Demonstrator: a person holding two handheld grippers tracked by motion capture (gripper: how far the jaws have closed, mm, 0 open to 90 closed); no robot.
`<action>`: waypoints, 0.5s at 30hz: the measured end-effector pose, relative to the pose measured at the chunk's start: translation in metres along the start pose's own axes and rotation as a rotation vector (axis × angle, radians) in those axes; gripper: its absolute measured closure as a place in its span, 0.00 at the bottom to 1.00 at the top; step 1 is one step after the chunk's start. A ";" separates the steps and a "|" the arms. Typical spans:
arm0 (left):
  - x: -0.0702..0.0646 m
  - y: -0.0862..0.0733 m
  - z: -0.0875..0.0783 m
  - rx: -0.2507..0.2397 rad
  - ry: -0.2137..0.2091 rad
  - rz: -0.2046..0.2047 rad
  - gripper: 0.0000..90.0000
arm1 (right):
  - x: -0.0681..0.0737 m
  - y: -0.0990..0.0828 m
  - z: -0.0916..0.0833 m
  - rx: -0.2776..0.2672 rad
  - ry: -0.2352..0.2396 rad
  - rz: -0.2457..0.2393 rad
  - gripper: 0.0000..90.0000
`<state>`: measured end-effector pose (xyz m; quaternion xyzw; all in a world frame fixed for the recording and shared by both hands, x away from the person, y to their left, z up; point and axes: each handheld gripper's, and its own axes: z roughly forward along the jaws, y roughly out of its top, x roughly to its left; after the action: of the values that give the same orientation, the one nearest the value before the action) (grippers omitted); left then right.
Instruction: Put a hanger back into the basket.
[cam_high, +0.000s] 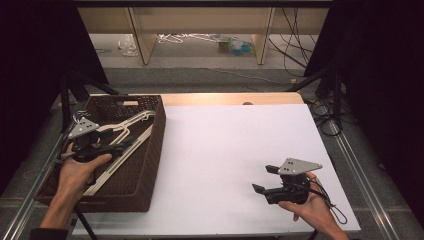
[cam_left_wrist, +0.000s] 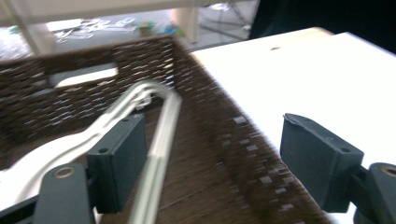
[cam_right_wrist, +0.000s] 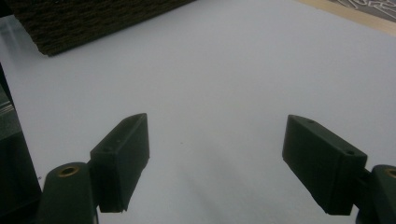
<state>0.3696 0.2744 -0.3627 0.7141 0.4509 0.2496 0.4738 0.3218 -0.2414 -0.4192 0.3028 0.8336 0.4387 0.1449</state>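
no readable text, labels or signs

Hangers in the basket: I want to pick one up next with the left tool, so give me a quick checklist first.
1. Left tool open: ok, jaws wide apart, nothing between the pads.
2. Hangers lying inside the basket: ok.
3. Left tool over the basket: ok.
4. Which hanger lies on top: cannot tell, they overlap and the left tool view is blurred.
5. Right tool open and holding nothing: ok.
6. White table top free for setting a hanger down: ok.
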 end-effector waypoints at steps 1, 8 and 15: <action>-0.005 0.000 0.000 -0.004 -0.006 0.000 0.25 | 0.000 0.000 0.000 -0.005 -0.001 0.004 0.26; -0.041 0.004 0.005 -0.026 -0.059 0.056 0.23 | -0.001 0.000 0.000 -0.020 -0.003 0.010 0.25; -0.065 0.003 0.013 -0.038 -0.114 0.107 0.23 | -0.001 -0.001 0.001 -0.025 0.004 0.012 0.23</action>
<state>0.3512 0.2109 -0.3606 0.7411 0.3793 0.2421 0.4983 0.3229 -0.2419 -0.4209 0.3053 0.8263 0.4506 0.1445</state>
